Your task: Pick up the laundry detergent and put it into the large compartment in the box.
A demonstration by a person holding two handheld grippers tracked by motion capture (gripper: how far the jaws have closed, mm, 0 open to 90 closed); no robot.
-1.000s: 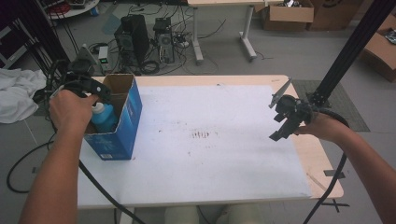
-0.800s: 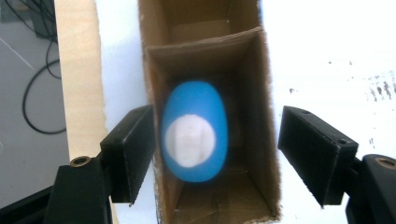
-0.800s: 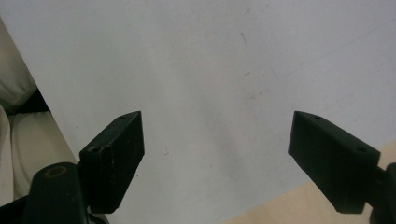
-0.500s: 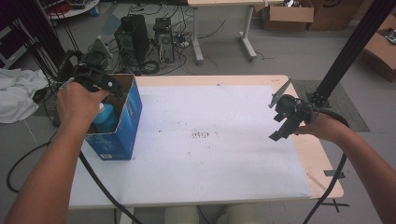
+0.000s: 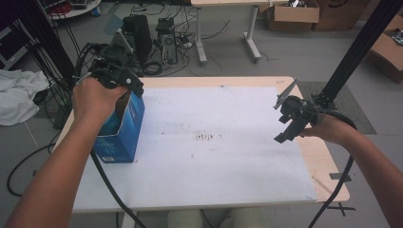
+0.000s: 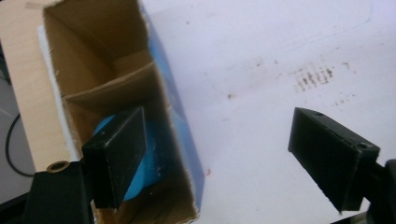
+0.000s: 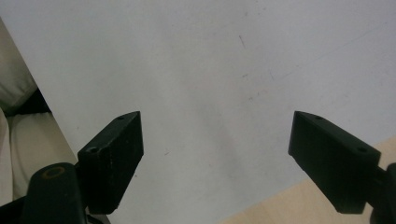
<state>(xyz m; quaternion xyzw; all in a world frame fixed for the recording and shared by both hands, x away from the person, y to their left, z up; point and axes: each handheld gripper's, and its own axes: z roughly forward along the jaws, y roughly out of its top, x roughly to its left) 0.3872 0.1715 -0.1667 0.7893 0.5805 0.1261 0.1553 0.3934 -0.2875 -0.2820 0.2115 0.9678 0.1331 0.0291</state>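
A blue cardboard box (image 5: 124,135) with an open top stands at the table's left edge. A light blue object (image 6: 150,163) lies inside it, below a cardboard divider. My left gripper (image 5: 130,89) hovers just above the box's far end. In the left gripper view its jaws (image 6: 217,140) have just been opening and stand wide, with nothing between them: one jaw is over the box, the other over the white sheet. My right gripper (image 5: 283,128) hangs open over the right side of the sheet, and the right gripper view shows its jaws (image 7: 215,140) empty.
A white sheet (image 5: 228,161) with a dark smudge (image 5: 205,137) covers most of the wooden table (image 5: 328,166). A black slanted pole (image 5: 354,52) rises past the right edge. Computer towers (image 5: 142,35), cables and a white cloth (image 5: 16,99) lie on the floor beyond.
My left hand has lifted out of the box and drawn toward its far end, leaving the light blue object inside. The right gripper has stayed where it was.
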